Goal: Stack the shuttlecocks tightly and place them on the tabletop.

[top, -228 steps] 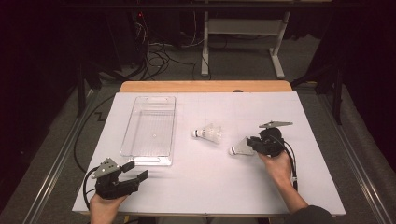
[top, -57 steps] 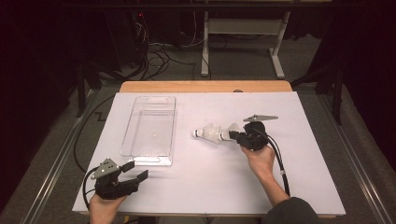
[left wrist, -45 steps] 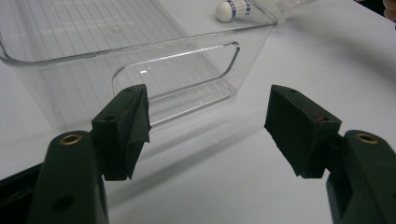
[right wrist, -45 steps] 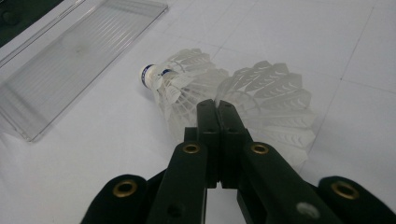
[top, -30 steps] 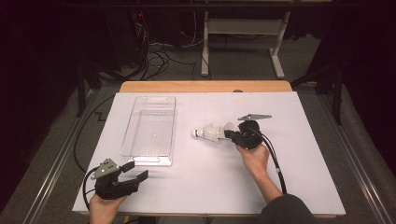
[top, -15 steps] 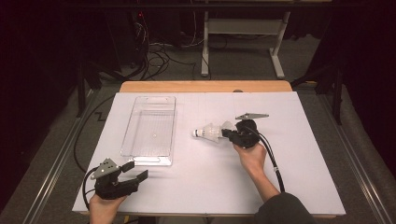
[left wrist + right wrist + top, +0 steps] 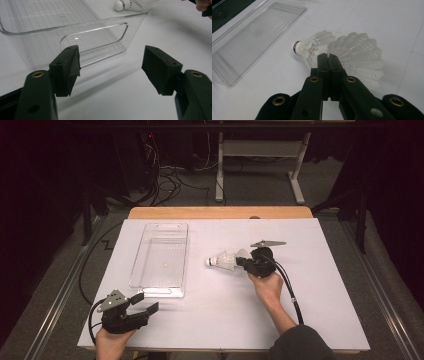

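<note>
Shuttlecock [image 7: 223, 261] lies on its side near the middle of the white table sheet [image 7: 310, 320], just right of the clear tray. Largest to smallest, the sheet comes first: flat, matte, faintly gridded in the right gripper view. Next is the tray [image 7: 161, 255], a long rectangular tub of clear hard plastic with rounded corners, a ribbed floor and a cut-out handle slot in its near end wall, which the left gripper view shows close up. Then come the two black tongs, blocky with brass rivets, each with a grey three-cornered plate on top. The shuttlecock is smallest: a translucent white skirt of feather-shaped vanes flaring from a rounded white cork with a blue band.

Its long axis runs roughly left to right across the table, cork toward the tray, skirt toward the right gripper [image 7: 244, 262]. The right gripper view [image 7: 328, 58] shows those jaws pressed fully together, their tips at the skirt's rim; whether a vane is pinched between them I cannot tell. The left gripper [image 7: 146, 302] rests at the sheet's near left corner, jaws wide apart and empty, facing the tray's end wall.
</note>
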`<control>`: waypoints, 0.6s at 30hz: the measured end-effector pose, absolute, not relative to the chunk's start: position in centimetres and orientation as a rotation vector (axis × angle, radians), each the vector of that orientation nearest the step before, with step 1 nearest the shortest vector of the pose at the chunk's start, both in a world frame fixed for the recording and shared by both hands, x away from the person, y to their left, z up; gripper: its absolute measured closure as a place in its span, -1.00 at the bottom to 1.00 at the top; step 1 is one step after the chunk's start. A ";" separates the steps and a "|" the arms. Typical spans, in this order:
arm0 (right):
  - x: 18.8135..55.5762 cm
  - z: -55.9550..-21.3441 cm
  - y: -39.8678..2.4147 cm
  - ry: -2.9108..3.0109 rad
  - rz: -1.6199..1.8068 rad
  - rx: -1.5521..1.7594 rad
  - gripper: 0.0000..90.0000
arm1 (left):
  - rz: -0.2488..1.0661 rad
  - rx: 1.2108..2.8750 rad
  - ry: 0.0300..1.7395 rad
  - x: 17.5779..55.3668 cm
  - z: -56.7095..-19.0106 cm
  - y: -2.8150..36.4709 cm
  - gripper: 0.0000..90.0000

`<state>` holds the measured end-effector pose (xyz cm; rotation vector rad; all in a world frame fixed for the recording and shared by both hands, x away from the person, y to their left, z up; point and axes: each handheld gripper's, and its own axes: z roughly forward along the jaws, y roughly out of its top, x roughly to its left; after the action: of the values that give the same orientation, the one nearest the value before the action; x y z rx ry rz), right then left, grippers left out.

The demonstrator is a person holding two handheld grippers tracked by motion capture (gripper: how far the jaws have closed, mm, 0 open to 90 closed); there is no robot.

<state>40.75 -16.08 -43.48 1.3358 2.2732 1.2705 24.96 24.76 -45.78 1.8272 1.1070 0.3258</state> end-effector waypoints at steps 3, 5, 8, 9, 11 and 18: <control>40.8 -43.5 -16.1 2.271 1.275 1.337 1.00 | 0.326 1.828 1.106 25.0 -45.8 24.7 -0.30; 40.9 -43.6 -16.1 2.270 1.280 1.336 1.00 | 0.325 1.828 1.106 25.0 -45.8 24.7 -0.30; 40.9 -43.6 -16.1 2.271 1.285 1.343 1.00 | 0.325 1.828 1.106 25.0 -45.8 24.7 -0.30; 40.9 -43.6 -16.1 2.271 1.287 1.343 1.00 | 0.324 1.829 1.105 25.0 -45.8 24.8 -0.30; 40.9 -43.6 -16.1 2.274 1.289 1.346 1.00 | 0.324 1.830 1.105 25.0 -45.8 24.7 -0.30; 40.9 -43.6 -16.1 2.276 1.299 1.343 1.00 | 0.324 1.830 1.105 25.0 -45.8 24.7 -0.30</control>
<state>40.93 -16.10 -43.64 1.3429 2.2762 1.2993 24.98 24.74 -45.79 1.8297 1.1046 0.3244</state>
